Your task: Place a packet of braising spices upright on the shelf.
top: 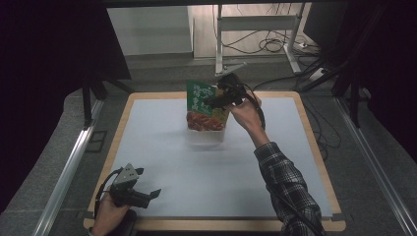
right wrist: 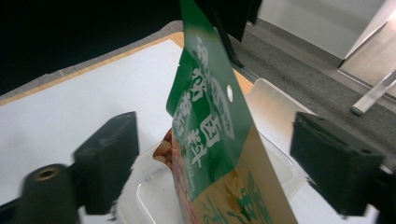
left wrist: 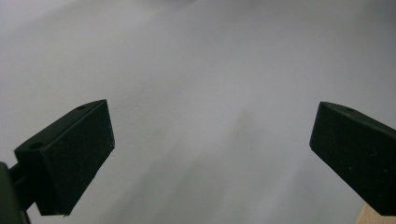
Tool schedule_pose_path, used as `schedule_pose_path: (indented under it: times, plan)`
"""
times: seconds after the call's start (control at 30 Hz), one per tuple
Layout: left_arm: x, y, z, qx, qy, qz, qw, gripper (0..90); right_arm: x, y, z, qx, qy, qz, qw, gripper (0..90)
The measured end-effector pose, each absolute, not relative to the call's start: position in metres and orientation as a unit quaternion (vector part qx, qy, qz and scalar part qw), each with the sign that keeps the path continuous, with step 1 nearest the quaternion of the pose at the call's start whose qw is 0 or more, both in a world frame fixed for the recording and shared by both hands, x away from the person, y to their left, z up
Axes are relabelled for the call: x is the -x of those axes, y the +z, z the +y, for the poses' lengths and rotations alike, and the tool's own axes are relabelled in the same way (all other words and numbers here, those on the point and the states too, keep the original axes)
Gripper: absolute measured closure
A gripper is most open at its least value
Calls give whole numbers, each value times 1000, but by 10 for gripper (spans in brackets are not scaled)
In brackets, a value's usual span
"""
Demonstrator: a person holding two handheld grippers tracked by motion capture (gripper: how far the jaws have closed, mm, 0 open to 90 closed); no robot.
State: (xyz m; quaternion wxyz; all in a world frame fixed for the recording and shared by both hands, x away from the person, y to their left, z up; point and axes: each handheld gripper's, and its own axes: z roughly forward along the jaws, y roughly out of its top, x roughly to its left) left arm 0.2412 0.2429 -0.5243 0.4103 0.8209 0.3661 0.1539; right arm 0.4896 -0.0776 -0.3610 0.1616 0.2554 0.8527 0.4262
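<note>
The upright bag (right wrist: 210,140) in the tub (top: 205,135) is straddled edge-on by the right gripper (right wrist: 215,163), jaws released; the left gripper (top: 147,189), jaws spread, is held far off.

A glossy printed packet (right wrist: 212,140) is being shown in a clear plastic container (right wrist: 275,116); matt white table surface (top: 196,167), wood-edged.

The packet (top: 203,105) is showing a green top with white lettering, a tan lower part and a reddish-orange food picture. The container (top: 206,133) under it is looking clear and whitish. The surface (top: 206,167) is appearing pale blue-grey with a light wood border. Both tongs, left (top: 150,195) and right (top: 212,102), are showing black, and the sleeve (top: 287,184) is showing a dark plaid with pale lines
</note>
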Motion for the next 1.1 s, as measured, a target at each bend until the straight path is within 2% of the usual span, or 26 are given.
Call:
schedule_pose_path:
  times: [0.47, 1.1]
  plan:
    - [-241, -524, 243, -821, 155, 366, 409, 0, -482, -358, -89, -251, 439, 846, 167, 28]
    - [-241, -524, 243, -822, 157, 363, 409, 0, -466, -360, -106, -254, 456, 838, 159, 0]
